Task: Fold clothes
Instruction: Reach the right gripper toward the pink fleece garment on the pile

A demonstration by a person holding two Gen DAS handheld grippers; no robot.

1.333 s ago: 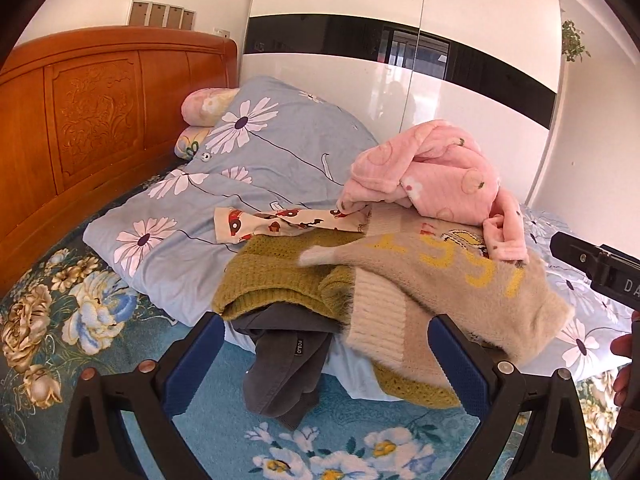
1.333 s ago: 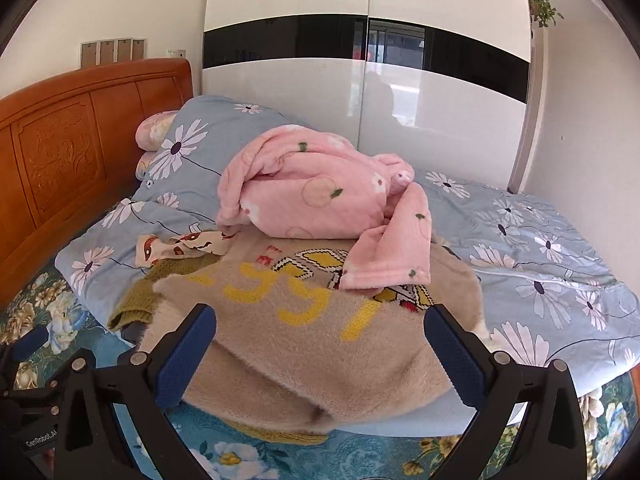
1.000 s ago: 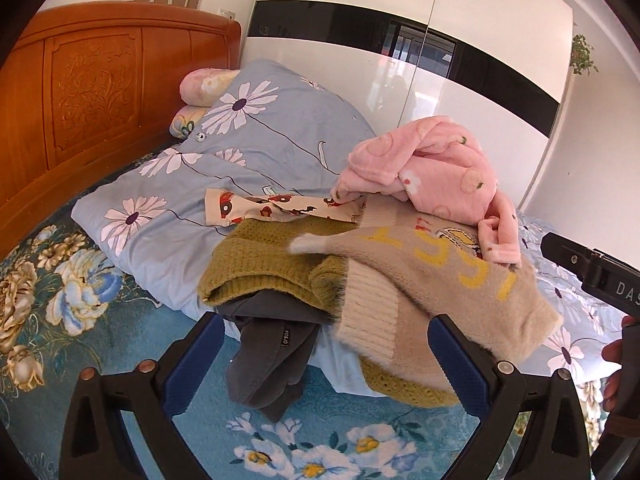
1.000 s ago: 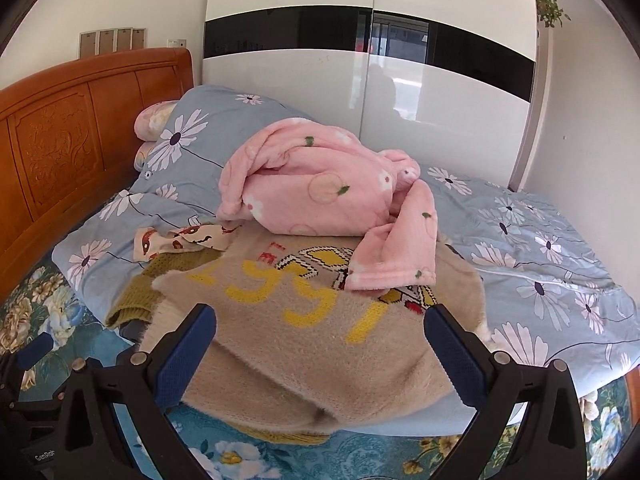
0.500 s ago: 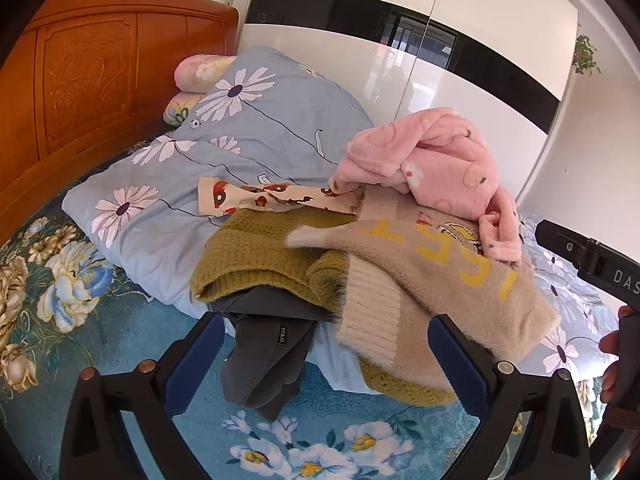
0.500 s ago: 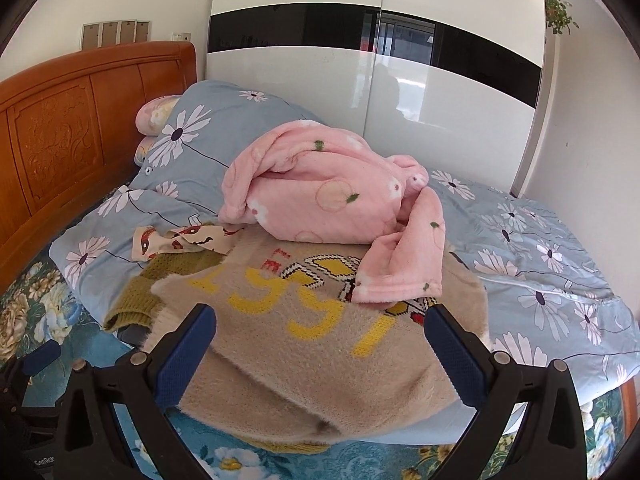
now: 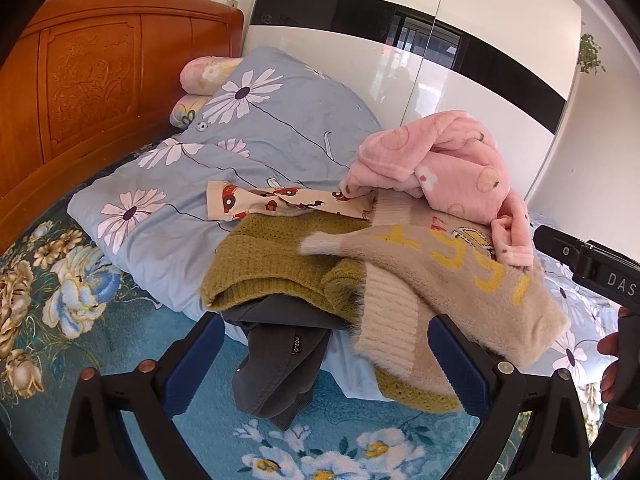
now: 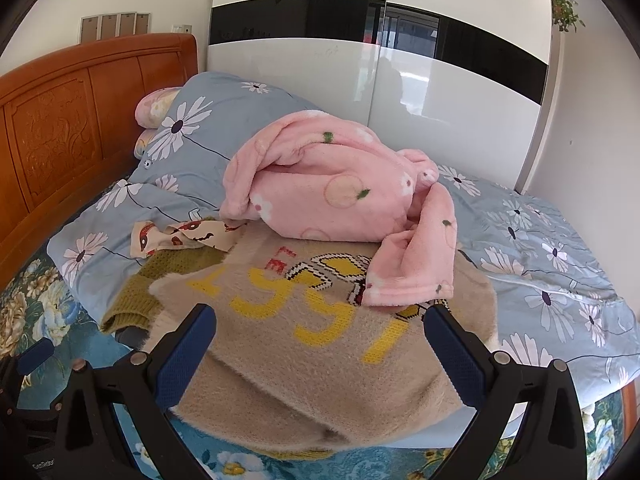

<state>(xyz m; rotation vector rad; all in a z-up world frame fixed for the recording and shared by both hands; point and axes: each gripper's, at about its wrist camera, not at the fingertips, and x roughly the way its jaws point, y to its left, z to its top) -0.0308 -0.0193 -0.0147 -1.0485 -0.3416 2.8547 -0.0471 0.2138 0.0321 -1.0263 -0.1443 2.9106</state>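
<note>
A pile of clothes lies on the bed. A beige fuzzy sweater point(image 8: 320, 344) with yellow digits is on top, also in the left wrist view point(image 7: 460, 280). A pink fleece garment point(image 8: 332, 196) rests on its far side. An olive knit sweater point(image 7: 276, 264), a dark grey garment point(image 7: 280, 360) hanging over the edge, and a cream printed piece point(image 7: 280, 202) lie to the left. My left gripper point(image 7: 324, 356) is open and empty just before the grey garment. My right gripper point(image 8: 320, 352) is open and empty over the beige sweater's near edge.
A blue daisy-print duvet point(image 8: 540, 248) covers the bed. A teal floral sheet point(image 7: 52, 280) shows along the near side. A wooden headboard point(image 7: 80, 80) stands at left with pillows point(image 7: 200, 76). A white wardrobe point(image 8: 400, 92) stands behind.
Both grippers have drifted slightly closer to the clothes pile; both stay open and empty. The clothes have not moved.
</note>
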